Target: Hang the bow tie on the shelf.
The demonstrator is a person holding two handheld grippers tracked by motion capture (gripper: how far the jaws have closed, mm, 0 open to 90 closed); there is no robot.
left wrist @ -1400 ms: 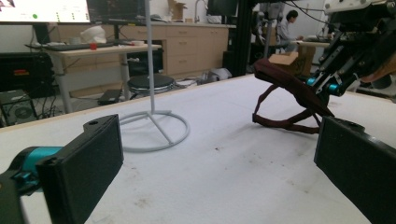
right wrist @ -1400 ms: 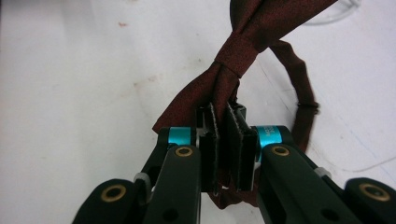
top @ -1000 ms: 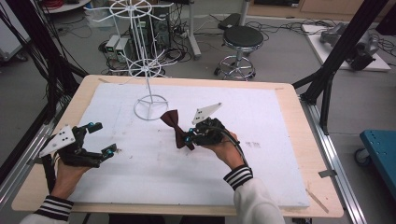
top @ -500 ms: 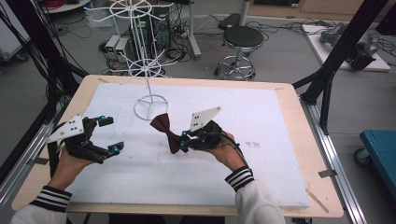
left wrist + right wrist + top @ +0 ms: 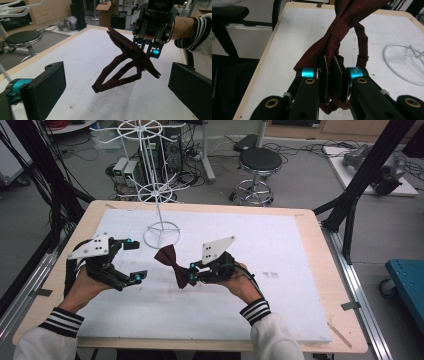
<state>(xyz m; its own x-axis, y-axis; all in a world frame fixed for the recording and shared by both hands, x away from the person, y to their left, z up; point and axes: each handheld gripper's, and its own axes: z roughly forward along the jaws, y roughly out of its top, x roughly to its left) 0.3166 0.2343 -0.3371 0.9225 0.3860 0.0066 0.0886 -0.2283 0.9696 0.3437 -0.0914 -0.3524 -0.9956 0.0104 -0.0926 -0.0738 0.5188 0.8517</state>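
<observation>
A dark red bow tie [image 5: 172, 264] hangs above the white table mat, held up near the middle of the table. My right gripper [image 5: 192, 272] is shut on one wing of the bow tie [image 5: 332, 45], and the tie's strap loop [image 5: 113, 78] dangles below it. My left gripper [image 5: 131, 261] stands open at the left, a short way from the tie, with its wide-apart jaws facing the bow tie [image 5: 132, 51] and nothing between them.
A white wire stand [image 5: 159, 195] with a ring base rises at the back of the mat, just behind the tie. The white mat [image 5: 280, 250] lies on a wooden table [image 5: 320, 270]. A black stool [image 5: 259, 162] and cables are on the floor beyond.
The right gripper has lifted the bow tie and carried it slightly left. The left gripper has risen from the left edge and moved inward toward the tie, jaws still open.
</observation>
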